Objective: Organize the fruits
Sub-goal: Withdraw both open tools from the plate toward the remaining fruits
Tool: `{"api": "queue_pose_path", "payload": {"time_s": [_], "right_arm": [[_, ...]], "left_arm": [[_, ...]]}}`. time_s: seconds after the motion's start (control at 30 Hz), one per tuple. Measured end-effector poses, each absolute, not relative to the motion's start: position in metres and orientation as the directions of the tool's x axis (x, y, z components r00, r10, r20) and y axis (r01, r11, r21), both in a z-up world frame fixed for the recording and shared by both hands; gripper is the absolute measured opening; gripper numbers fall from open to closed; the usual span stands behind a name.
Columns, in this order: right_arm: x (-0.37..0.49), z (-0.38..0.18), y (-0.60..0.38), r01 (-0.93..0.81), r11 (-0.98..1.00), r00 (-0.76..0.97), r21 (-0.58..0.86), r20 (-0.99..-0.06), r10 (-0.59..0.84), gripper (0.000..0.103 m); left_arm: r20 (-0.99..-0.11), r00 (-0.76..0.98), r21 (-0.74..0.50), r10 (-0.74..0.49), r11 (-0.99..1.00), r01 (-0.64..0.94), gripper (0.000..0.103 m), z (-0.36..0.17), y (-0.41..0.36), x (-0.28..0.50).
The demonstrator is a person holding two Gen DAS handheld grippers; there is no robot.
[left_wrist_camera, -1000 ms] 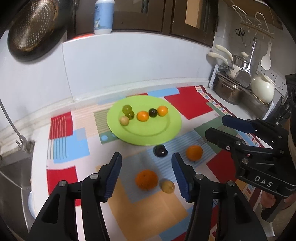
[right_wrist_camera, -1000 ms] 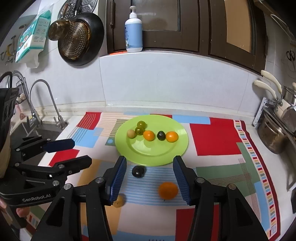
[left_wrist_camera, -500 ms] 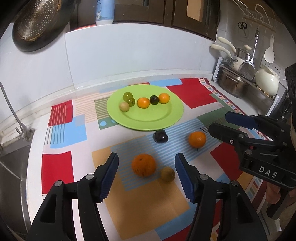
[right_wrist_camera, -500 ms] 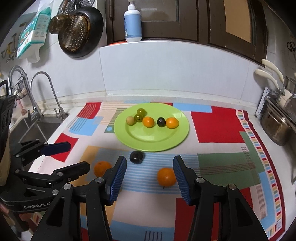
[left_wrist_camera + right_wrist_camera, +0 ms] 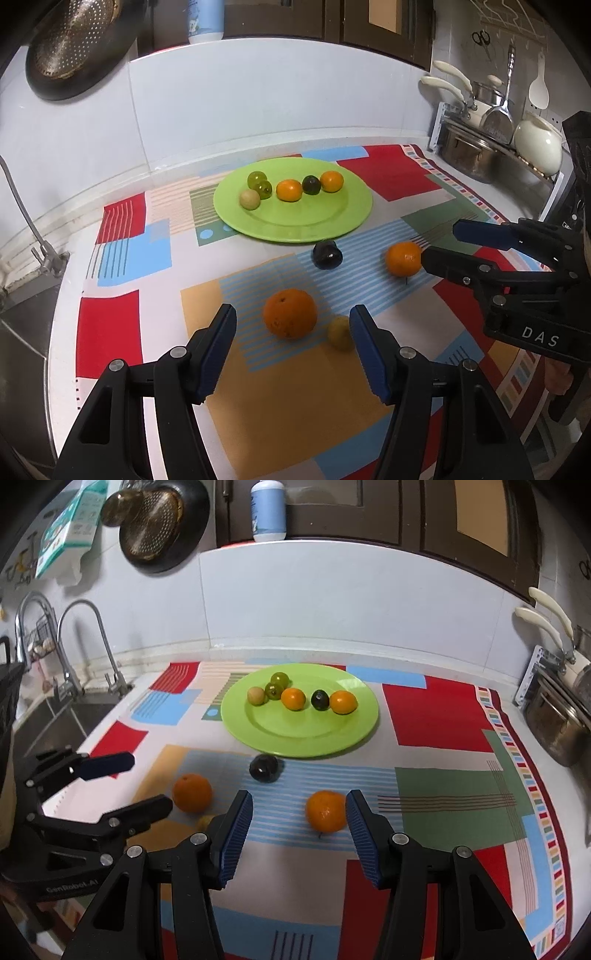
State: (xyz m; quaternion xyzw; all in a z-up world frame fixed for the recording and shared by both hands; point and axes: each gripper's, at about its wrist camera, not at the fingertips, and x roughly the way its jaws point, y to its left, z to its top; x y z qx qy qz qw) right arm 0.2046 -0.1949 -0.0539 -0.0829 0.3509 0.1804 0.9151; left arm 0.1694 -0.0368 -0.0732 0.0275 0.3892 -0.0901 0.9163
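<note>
A green plate (image 5: 332,221) (image 5: 295,734) holds several small fruits in a row. Four fruits lie loose on the patterned mat in front of it. My left gripper (image 5: 293,312) is open, low over the mat, and a large orange (image 5: 290,314) (image 5: 192,793) sits just past its fingertips, untouched. A small yellowish fruit (image 5: 340,332) rests by its right finger. My right gripper (image 5: 299,797) (image 5: 441,242) is open, with a tangerine (image 5: 326,810) (image 5: 403,259) close to its right fingertip, not gripped. A dark fruit (image 5: 327,254) (image 5: 263,768) lies near the plate's front rim.
A sink with a tap (image 5: 92,635) lies to the left of the mat. Steel pots on a rack (image 5: 469,155) stand at the right. A colander pan (image 5: 159,520) hangs on the wall and a bottle (image 5: 267,509) stands on the ledge above.
Both grippers have sunk toward the mat and come closer to the loose fruits. The left jaws stand slightly wider than before. The fruits have not moved.
</note>
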Motion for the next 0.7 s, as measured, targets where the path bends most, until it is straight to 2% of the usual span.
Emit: {"api": "queue_pose_path", "payload": {"time_s": [0.5, 0.7], "right_arm": [[0.205, -0.073, -0.201, -0.425, 0.905, 0.646, -0.026, -0.71, 0.283, 0.053], [0.212, -0.082, -0.207, -0.439, 0.898, 0.63, -0.033, -0.724, 0.282, 0.053]], "left_arm": [[-0.739, 0.648, -0.053, -0.186, 0.974, 0.22, 0.062, -0.093, -0.054, 0.159], [-0.755, 0.626, -0.06, -0.193, 0.972, 0.226, 0.049, -0.1, -0.066, 0.162]]}}
